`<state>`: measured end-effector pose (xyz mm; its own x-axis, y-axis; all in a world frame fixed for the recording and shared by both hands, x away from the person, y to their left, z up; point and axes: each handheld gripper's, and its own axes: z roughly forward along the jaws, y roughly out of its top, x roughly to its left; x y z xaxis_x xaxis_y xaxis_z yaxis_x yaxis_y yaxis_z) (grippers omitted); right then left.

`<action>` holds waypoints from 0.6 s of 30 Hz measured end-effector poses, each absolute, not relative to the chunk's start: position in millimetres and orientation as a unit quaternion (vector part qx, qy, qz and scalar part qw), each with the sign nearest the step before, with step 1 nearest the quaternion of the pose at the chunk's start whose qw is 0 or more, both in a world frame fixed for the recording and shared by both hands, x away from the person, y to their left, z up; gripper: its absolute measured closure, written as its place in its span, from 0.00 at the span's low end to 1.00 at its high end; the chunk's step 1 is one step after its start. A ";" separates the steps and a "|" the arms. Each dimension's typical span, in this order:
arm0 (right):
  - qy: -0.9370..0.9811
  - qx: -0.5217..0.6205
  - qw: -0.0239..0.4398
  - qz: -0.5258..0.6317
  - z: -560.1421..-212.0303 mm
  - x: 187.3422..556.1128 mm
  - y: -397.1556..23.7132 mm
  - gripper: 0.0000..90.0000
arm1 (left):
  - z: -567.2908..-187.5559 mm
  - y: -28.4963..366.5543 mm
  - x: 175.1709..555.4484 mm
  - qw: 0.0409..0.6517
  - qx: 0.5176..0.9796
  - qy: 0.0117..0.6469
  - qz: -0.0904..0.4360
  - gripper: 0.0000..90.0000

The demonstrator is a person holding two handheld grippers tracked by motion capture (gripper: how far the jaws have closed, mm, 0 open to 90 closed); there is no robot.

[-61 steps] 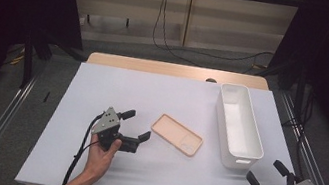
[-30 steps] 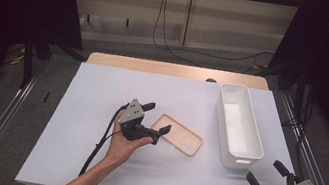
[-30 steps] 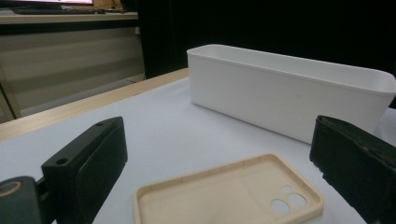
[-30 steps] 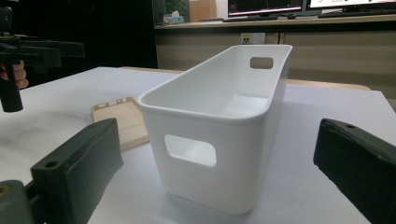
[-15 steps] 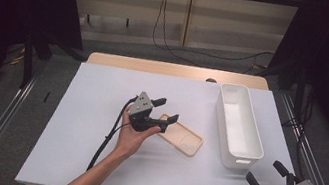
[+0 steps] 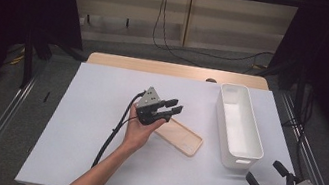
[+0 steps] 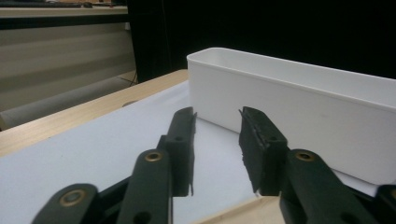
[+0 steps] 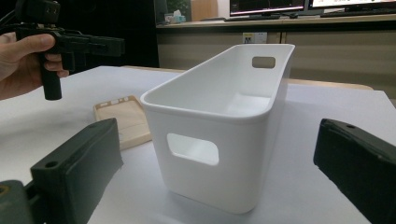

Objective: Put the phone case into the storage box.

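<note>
A tan phone case point(image 6: 180, 137) lies flat on the white table sheet point(image 6: 86, 125), left of a long white bin point(image 6: 242, 159). My left gripper point(image 6: 176, 106) hovers over the case's left end and points toward the bin. Its jaws have just been closing and stand narrowly open; in the left gripper view the left gripper point(image 7: 217, 135) has nothing between its pads, with the case's edge point(image 7: 233, 215) below them. My right gripper point(image 6: 263, 172) stands wide open at the table's front right corner and faces the bin's near end point(image 8: 233, 154), with the case point(image 8: 123, 119) beyond.
The bin point(image 7: 299, 116) is empty and has handle cut-outs at both ends. A black cable point(image 6: 112, 134) trails from the left gripper toward the front edge. A strip of bare wood point(image 6: 156, 67) borders the sheet at the back. Metal rails run along both sides.
My left hand has moved right, over the phone case's left end, and its jaws have narrowed. The right gripper, the case and the bin have stayed where they were.
</note>
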<state>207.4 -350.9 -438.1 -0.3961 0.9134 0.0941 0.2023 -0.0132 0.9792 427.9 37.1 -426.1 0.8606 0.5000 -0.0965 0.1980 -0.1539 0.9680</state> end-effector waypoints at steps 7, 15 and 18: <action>0.625 0.446 0.320 0.555 -438.1 207.3 -350.9 0.01 | -427.8 33.1 433.0 0.603 0.757 0.228 0.107 0.93; 0.625 0.446 0.319 0.555 -438.2 207.4 -350.8 0.01 | -426.3 32.4 443.4 0.582 0.774 0.233 0.082 1.00; 0.626 0.447 0.318 0.555 -438.4 207.6 -350.6 0.01 | -425.8 34.0 448.8 0.573 0.779 0.245 0.069 1.00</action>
